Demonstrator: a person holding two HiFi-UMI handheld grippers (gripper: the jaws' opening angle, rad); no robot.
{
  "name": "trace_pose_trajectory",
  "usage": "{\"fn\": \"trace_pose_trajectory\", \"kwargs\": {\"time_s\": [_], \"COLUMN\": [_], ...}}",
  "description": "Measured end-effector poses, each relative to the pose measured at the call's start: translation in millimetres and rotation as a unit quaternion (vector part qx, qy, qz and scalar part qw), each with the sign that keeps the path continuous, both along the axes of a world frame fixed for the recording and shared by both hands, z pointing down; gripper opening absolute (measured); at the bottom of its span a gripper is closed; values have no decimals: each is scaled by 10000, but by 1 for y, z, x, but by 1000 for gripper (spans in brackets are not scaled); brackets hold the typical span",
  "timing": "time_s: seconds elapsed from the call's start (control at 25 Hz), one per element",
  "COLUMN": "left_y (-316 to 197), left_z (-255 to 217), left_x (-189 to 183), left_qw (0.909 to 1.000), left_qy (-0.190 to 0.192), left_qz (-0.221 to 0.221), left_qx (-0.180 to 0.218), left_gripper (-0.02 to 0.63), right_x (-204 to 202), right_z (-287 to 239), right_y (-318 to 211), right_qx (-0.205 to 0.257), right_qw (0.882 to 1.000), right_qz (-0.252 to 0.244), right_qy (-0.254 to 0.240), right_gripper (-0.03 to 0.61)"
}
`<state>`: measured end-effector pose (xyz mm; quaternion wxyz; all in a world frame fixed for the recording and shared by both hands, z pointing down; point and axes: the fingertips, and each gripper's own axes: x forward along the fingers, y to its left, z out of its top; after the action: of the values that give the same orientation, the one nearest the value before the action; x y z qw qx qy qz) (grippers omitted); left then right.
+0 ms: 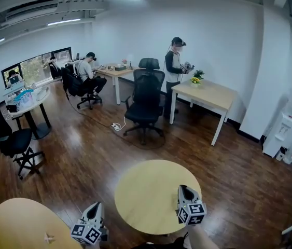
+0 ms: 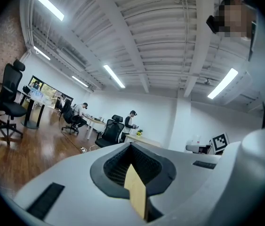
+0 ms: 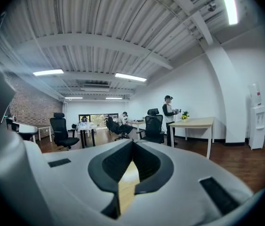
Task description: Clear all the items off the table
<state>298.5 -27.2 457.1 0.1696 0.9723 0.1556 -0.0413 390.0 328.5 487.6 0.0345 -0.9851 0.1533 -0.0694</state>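
Table: the round pale wooden table (image 1: 146,196) looks bare, so clearing seems done here.
Right gripper (image 1: 185,190): over its near edge, jaws pinched together, empty.
Left gripper (image 1: 96,207): just left of it, clenched on nothing too.
Next: maybe go for the tiny pale thing (image 1: 47,237) well left of it?

Grey left gripper (image 1: 97,205), right gripper (image 1: 185,188), black-white marker cubes (image 1: 86,233)
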Motion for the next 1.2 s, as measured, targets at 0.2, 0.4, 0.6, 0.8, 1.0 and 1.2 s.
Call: {"fn": "trace_pose_trajectory", "kwargs": {"time_s": [0.2, 0.4, 0.6, 0.8, 1.0, 1.2], "left_y": [-15, -19, -15, -20, -45, -103], "left_z": [3, 0, -6, -7, -15, -17], "left_x": [-6, -6, -3, -6, -30, -93], "left_qw": [9995, 9991, 9990, 9979, 9916, 9733], "left_qy": [-29, 33, 58, 31, -48, -77], "left_qz": [-313, -416, -453, -638, -1239, -2264], "left_qx": [-93, -18, 13, 81, 377, 381], "left_gripper": [-9, -9, -9, -9, -9, -9], "right_x": [-1, 4, 13, 28, 49, 49], "right_z": [2, 2, -3, -7, -13, -18], "right_y": [-12, -11, -11, -28, -83, -180], "right_qx": [24, 24, 57, 90, 74, 140], "right_qw": [9999, 9999, 9997, 9985, 9914, 9729], "right_qz": [-136, -131, -218, -535, -1305, -2305], "right_qy": [-17, -29, 17, 48, 33, 114], "right_gripper": [2, 2, 2, 2, 2, 2]}}
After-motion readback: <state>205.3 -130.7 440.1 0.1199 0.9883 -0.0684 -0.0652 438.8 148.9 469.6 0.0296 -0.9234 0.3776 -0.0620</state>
